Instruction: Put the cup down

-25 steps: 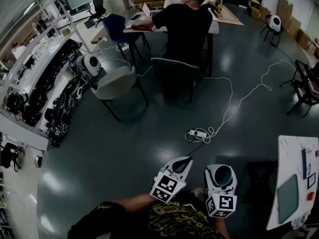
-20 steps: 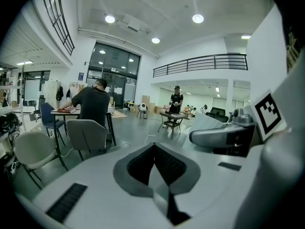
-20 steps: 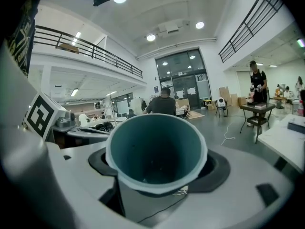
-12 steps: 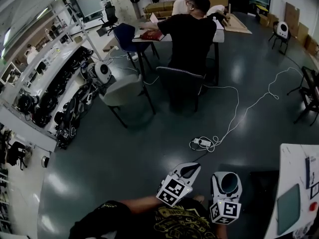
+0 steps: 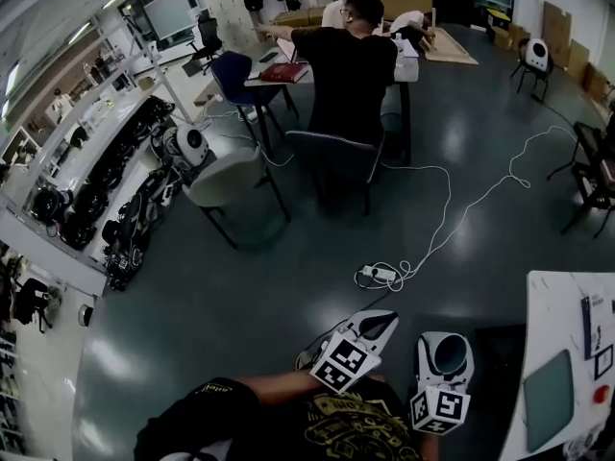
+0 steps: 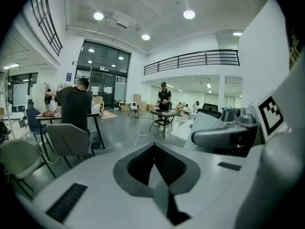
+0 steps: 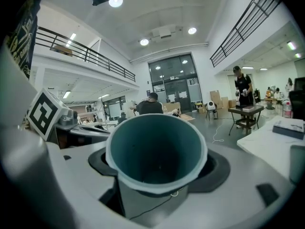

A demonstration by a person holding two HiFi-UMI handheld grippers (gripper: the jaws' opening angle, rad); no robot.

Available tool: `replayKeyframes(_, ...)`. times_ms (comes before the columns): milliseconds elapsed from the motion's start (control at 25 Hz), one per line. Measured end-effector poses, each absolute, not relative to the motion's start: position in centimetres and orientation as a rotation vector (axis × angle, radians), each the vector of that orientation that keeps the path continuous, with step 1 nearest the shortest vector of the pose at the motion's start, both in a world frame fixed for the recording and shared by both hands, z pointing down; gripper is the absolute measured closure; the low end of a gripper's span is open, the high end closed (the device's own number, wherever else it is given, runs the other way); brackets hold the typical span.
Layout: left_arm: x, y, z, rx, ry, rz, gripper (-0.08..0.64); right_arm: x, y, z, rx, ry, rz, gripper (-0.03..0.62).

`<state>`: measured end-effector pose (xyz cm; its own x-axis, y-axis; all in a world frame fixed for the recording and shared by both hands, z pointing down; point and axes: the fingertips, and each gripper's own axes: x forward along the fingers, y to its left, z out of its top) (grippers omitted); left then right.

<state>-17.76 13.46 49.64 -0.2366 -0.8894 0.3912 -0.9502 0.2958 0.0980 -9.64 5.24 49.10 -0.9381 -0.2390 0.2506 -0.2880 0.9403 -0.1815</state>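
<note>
A cup (image 7: 156, 149), teal inside with a pale rim, sits upright between the jaws of my right gripper (image 7: 157, 175), its mouth facing the camera. In the head view the same cup (image 5: 448, 354) shows at the bottom right, held in the air over the dark floor, just left of a white table (image 5: 548, 305). My left gripper (image 5: 382, 321) hangs beside it to the left. In the left gripper view its dark pads (image 6: 143, 162) meet with nothing between them.
The white table carries a teal pad (image 5: 550, 388) and a red button (image 5: 602, 393). A power strip (image 5: 381, 275) with white cables lies on the floor ahead. Farther off are chairs (image 5: 332, 157), people at a desk (image 5: 348, 56), and shelves of gear (image 5: 86, 190) along the left.
Both grippers have drifted slightly right and lower in the head view, the cup still held. The seated person in black now stretches an arm out to the left.
</note>
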Motion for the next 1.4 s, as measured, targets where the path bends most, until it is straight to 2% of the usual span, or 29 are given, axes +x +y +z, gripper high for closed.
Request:
replayKeyframes(560,-13.2,5.7,49.5,1.854,-2.069,0.284,0.551,-3.8,-0.4,49.6,0.632,-2.844,0.329,0.213)
replayKeyframes(1080,-4.3,-4.0,50.7,2.201,-1.689,0.396,0.551,6.3,-6.5,51.4,1.121,-2.671,0.439,0.213)
replayKeyframes(1400,-0.6,-9.5,51.5,2.358,-1.471,0.415,0.551,9.9,-9.8,52.0,1.350,-2.539,0.455,0.213)
